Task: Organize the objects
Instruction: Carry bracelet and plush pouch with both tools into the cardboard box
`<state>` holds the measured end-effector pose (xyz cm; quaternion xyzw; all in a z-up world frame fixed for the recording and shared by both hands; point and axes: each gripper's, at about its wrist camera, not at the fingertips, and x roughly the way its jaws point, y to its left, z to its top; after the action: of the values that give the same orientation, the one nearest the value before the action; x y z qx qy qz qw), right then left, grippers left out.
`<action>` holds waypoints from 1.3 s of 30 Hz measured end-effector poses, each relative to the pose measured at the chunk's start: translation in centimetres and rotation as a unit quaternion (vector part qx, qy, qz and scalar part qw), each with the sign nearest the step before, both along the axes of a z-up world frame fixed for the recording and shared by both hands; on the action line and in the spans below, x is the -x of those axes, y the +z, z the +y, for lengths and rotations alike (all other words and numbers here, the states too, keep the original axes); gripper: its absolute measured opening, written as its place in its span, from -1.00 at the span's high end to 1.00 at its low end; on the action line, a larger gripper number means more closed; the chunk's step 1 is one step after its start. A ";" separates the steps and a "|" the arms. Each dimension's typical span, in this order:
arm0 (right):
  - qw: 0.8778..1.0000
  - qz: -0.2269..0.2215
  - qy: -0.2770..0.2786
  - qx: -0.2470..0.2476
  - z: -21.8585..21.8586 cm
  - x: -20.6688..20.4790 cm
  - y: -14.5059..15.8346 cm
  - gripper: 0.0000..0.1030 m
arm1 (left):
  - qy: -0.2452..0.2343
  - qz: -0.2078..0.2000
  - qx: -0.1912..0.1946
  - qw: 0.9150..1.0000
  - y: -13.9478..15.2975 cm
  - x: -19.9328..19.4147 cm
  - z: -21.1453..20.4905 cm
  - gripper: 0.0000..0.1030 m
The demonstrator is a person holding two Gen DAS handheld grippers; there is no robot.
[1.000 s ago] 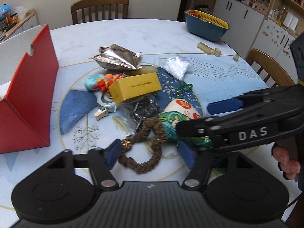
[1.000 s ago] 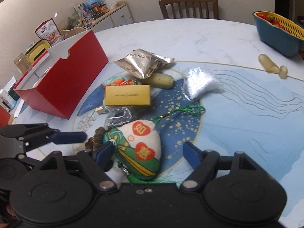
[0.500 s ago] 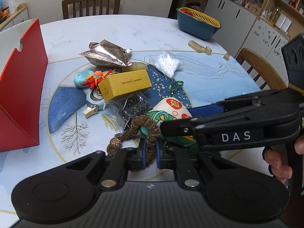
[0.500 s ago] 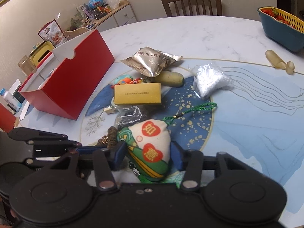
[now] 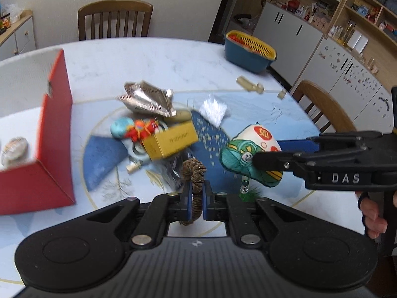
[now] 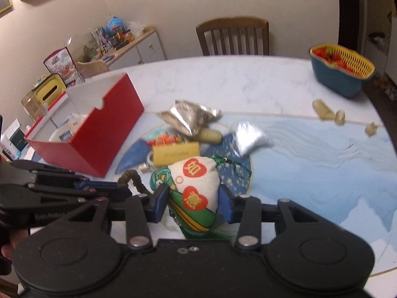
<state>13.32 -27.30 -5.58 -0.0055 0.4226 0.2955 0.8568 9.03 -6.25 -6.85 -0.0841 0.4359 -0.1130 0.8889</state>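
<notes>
The brown beaded bracelet loop is pinched tight by the left gripper. The embroidered white-and-green fabric sachet is squeezed by the right gripper, whose jaws have just been closing, above the round marble-patterned table.

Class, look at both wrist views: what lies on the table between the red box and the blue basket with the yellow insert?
Right wrist view: between red box and blue basket lies bare marble table; the clutter sits nearer.

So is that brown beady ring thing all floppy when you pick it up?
Probably floppy: the brown bead loop bends where the left gripper pinches it, and part hangs below the pads. It looks light, held by one thin strand. The bumpy beads likely help it not slip out.
</notes>
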 end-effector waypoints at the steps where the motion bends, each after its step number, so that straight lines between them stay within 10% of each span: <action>1: 1.000 -0.004 -0.001 -0.002 0.2 0.1 0.6 0.18 | 0.000 -0.003 0.001 1.000 0.7 0.0 0.4 0.86; 20: 0.992 -0.094 0.086 -0.021 14.2 -1.0 8.8 0.18 | 0.074 -0.079 -0.037 0.993 12.0 -1.0 14.9 0.86; 39: 0.976 -0.083 0.192 0.062 30.2 -1.5 2.6 0.17 | 0.134 0.008 -0.081 0.988 4.6 -3.0 26.1 0.86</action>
<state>14.84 2.90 -2.95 -0.1639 0.3586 0.4261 0.8142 12.07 19.88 -2.20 -0.0707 0.4355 0.0436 0.8963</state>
